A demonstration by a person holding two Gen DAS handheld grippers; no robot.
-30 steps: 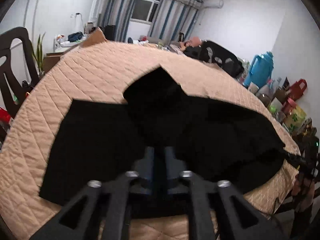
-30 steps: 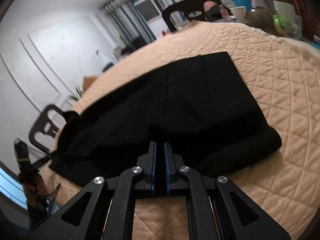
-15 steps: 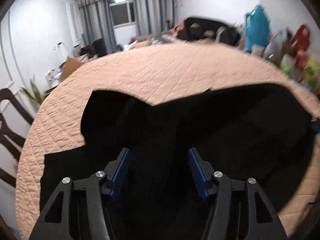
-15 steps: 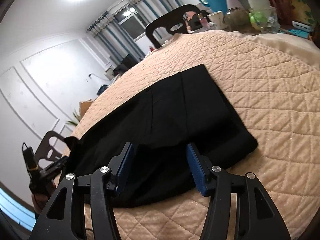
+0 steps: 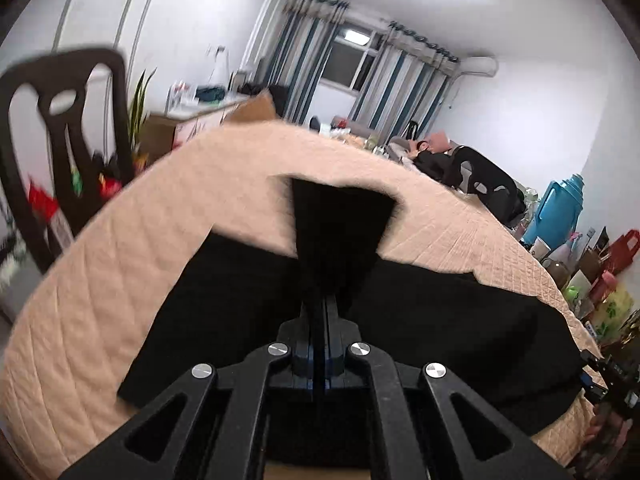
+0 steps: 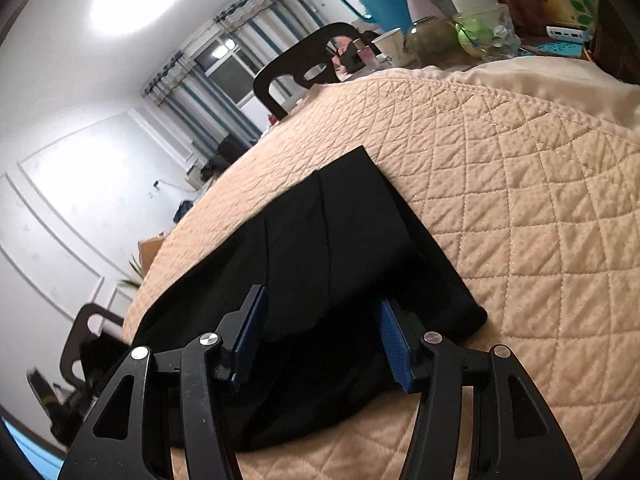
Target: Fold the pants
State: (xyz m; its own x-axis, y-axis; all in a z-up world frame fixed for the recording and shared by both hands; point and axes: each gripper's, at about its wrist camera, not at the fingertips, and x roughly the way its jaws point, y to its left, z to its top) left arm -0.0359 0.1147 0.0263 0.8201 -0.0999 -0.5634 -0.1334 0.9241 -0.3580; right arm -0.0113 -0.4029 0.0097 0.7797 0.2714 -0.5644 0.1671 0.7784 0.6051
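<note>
Black pants [image 5: 440, 332] lie on a round table with a beige quilted cover [image 5: 120, 264]. My left gripper [image 5: 325, 308] is shut on a flap of the pants [image 5: 340, 224] and holds it lifted above the rest of the cloth. In the right wrist view the pants [image 6: 344, 232] lie folded over along the table edge. My right gripper [image 6: 320, 332] is open and empty, with its blue pads on either side of the folded cloth, just above it.
A dark chair [image 5: 52, 152] stands at the left of the table and another [image 6: 308, 64] at the far side. A blue thermos [image 5: 560, 212], cups, jars and bags [image 5: 608, 256] crowd the right side. The cover [image 6: 540, 208] spreads right of the pants.
My left gripper has shut on a flap of the pants and lifted it. My right gripper opened, let go of the cloth and stays just above it.
</note>
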